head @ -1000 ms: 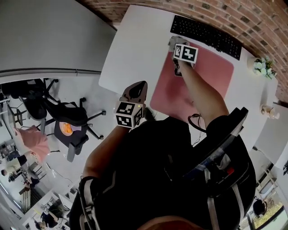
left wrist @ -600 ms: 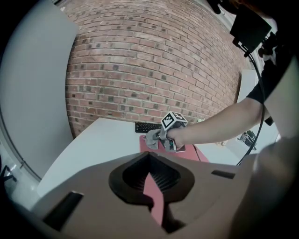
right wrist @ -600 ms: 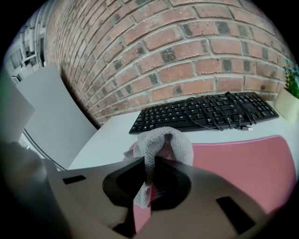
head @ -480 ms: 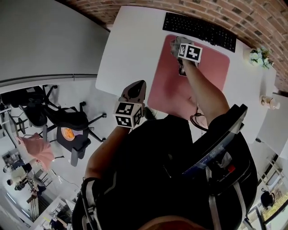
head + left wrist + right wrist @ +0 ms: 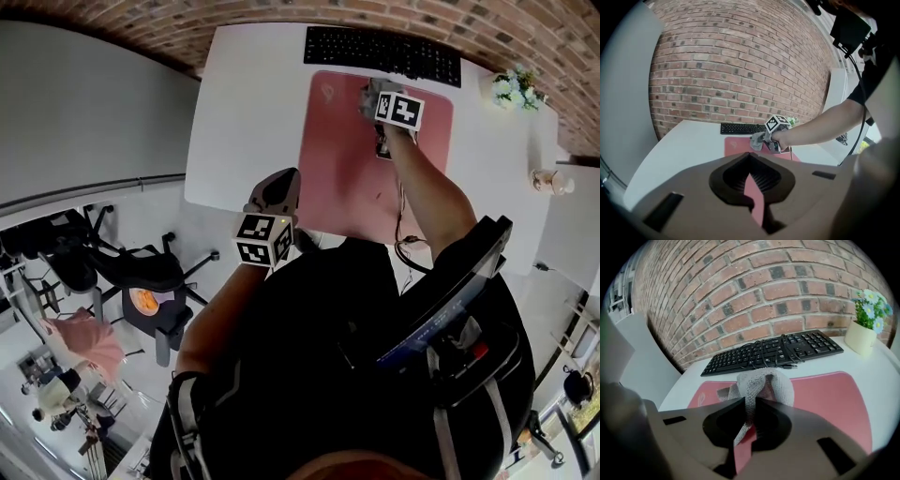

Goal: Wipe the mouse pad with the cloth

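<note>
The pink rectangular mouse pad (image 5: pixel 342 178) lies flat on the white surface (image 5: pixel 244 112), its far edge just beside a black keyboard (image 5: pixel 382 54). A grey knitted cloth (image 5: pixel 761 380) is over the far part of the pad, near the keyboard. The right gripper (image 5: pixel 751 416) has its jaws pressed together on a fold of this cloth. The rest of the cloth bunches up in front of the jaws and drapes down onto the pink surface of the pad. From the head view the right gripper (image 5: pixel 378 101) reaches out over the pad on an outstretched arm, with the cloth (image 5: pixel 367 94) at its tip.

The left gripper (image 5: pixel 751 187) has its jaws drawn close, only a thin slit between them, with nothing in them. It hangs at the near edge of the surface (image 5: pixel 281 187), left of the pad and apart from it.

A small pot of white flowers (image 5: pixel 865 319) stands to the right of the keyboard, in front of a red brick wall (image 5: pixel 740 287).
</note>
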The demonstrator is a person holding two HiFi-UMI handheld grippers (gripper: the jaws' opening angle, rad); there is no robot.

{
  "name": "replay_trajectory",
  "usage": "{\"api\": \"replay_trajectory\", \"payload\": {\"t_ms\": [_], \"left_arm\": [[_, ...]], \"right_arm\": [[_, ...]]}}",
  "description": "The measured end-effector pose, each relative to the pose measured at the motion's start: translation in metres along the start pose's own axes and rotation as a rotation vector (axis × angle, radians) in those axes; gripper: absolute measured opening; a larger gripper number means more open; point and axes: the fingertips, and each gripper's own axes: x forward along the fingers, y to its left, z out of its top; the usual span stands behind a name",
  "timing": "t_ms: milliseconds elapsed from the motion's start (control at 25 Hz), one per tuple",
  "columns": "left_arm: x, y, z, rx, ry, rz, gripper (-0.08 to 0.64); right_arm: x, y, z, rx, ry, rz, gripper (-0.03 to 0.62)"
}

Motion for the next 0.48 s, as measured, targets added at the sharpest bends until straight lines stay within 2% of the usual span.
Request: {"api": "replay_trajectory", "payload": {"t_ms": [160,360,480], "left_arm": [[0.005,-0.008,0.0,0.002,0.009,-0.019,0.002],[0.012,-0.012,-0.001,0.016,0.039,-0.005,0.002],[0.016,-0.022,0.001,0.048,0.036,-0.04,0.002]], "right_arm": [[-0.01,-0.024,0.001,0.024,-0.01,-0.02,0.031],[-0.022,-0.06,-0.001,0.043,-0.015,-0.053,0.03],[-0.03,-0.083,-0.002,0.052,-0.022,-0.082,0.031]]}}
